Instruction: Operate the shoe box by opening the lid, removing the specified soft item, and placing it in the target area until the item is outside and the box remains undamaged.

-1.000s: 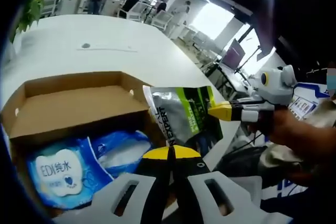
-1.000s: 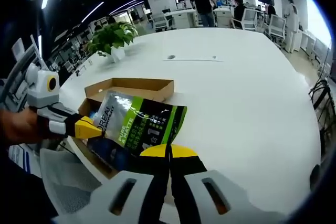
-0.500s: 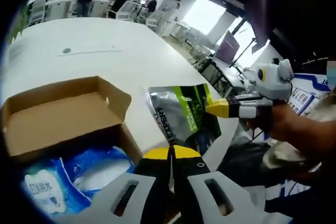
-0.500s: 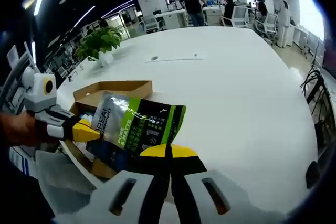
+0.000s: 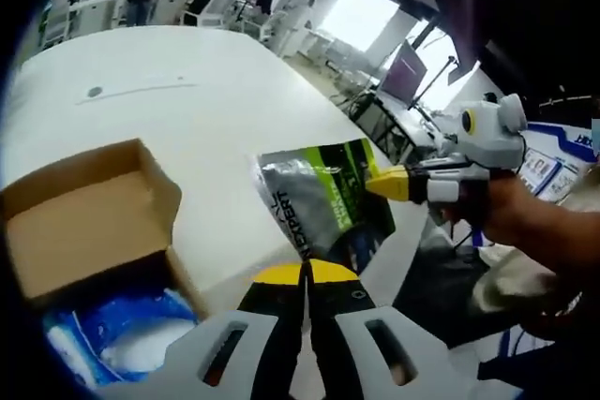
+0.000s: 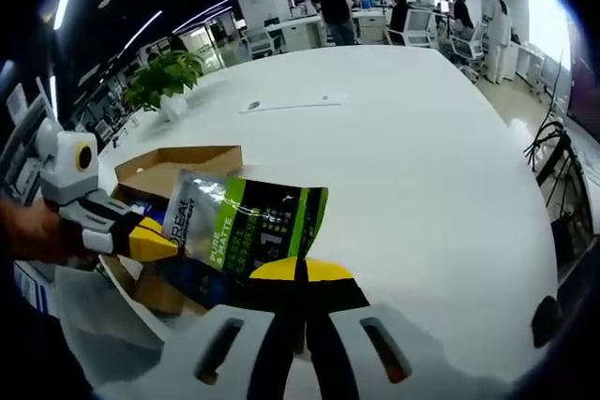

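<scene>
A grey and green soft pouch (image 5: 323, 208) hangs in the air just right of the open cardboard shoe box (image 5: 84, 222). My left gripper (image 5: 305, 271) is shut on the pouch's lower edge. My right gripper (image 5: 380, 182) comes in from the right, shut on the pouch's far corner. In the right gripper view the pouch (image 6: 248, 231) sits above my right gripper (image 6: 302, 269), with my left gripper (image 6: 164, 243) clamped on its left edge. The box (image 6: 178, 166) lies behind it on the white table (image 6: 422, 156). Blue wipe packs (image 5: 112, 334) remain inside the box.
The white table (image 5: 187, 110) stretches away bare beyond the box. A potted plant (image 6: 164, 77) stands at its far left edge. Desks, chairs and people (image 6: 335, 7) fill the background. A person's hand (image 5: 525, 222) holds the right gripper past the table's edge.
Both grippers have carried the pouch away from the box, toward the open table. The box has slid to the left in both views, and less of its contents shows.
</scene>
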{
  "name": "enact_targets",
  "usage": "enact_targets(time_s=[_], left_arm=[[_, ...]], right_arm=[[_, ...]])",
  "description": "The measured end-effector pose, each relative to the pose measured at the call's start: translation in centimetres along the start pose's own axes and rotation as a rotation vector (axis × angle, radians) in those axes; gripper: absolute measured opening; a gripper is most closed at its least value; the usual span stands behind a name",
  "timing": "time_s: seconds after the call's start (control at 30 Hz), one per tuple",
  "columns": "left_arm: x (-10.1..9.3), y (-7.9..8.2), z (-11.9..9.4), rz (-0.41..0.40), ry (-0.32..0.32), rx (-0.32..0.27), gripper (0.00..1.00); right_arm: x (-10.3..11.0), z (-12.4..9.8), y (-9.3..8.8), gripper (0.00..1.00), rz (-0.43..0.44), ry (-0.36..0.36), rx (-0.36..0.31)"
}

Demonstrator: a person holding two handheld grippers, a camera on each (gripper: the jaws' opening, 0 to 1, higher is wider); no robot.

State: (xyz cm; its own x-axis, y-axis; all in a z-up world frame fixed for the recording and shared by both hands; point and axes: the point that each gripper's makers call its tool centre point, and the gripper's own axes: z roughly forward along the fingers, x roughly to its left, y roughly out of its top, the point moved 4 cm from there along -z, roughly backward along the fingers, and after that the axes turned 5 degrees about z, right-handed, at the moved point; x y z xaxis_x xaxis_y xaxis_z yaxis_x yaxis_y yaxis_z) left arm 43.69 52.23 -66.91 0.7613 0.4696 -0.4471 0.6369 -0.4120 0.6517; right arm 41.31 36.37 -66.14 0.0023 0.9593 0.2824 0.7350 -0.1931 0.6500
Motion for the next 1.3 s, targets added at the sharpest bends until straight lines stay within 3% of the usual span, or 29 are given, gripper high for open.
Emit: enact_targets(time_s=[0.33, 0.87, 1.3], left_arm=[[0.6, 0.2, 2.1, 0.019, 0.028, 0.039, 0.00], [1.6, -0.2, 5.5, 0.070, 0.071, 0.175, 0.00], [2.1, -1.4, 7.5, 0.073, 0.101, 0.253, 0.00]], right_arm=[[-1.6, 1.1, -0.3, 0.00, 0.000, -0.004, 0.013], [-4.2, 4.0, -1.9, 0.00, 0.021, -0.005, 0.063], [-5.5, 6.1, -3.0, 0.00, 0.016, -0.004, 0.109]])
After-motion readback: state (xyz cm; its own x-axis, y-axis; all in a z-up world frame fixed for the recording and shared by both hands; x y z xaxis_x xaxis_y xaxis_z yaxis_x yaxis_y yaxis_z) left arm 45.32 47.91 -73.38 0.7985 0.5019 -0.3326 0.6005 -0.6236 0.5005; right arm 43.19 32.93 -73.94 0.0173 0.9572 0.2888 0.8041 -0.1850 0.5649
